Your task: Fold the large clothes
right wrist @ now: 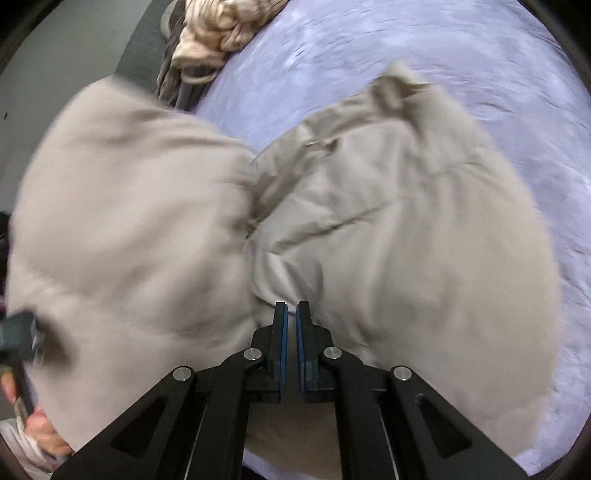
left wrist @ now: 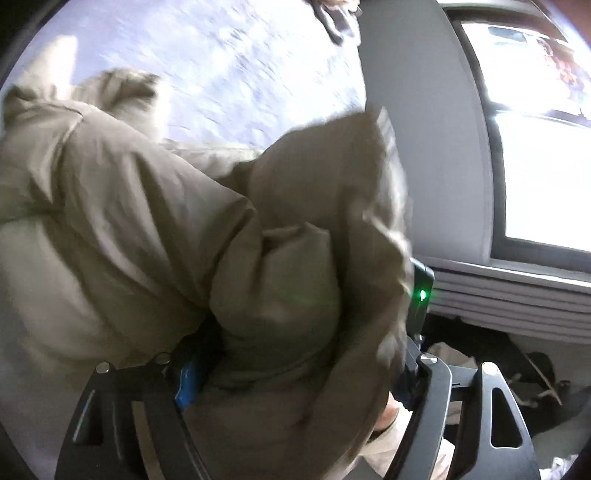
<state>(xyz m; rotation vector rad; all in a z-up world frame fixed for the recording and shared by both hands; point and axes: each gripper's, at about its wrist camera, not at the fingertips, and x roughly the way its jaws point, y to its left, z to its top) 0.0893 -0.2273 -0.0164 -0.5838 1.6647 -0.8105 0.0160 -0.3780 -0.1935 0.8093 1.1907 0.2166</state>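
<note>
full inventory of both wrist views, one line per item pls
padded jacket: 1, beige, spread across the bed, bunched between the left tongs
bedsheet: 1, pale lilac, under the jacket
clothes pile: 1, cream and brown, far edge of the bed
window: 1, bright, dark frame, right of the left wrist view
floor clutter: several dark items, below the window, too blurred to name
left tongs: 1, black with blue pads, wide apart around jacket fabric
right tongs: 1, black with blue pads, shut, over the jacket
hand: 1, lower left of the right wrist view

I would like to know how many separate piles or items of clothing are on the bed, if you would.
2: the beige jacket spread across the bed near the grippers, and a cream-and-grey heap at the far edge. More may be hidden beneath.
</note>
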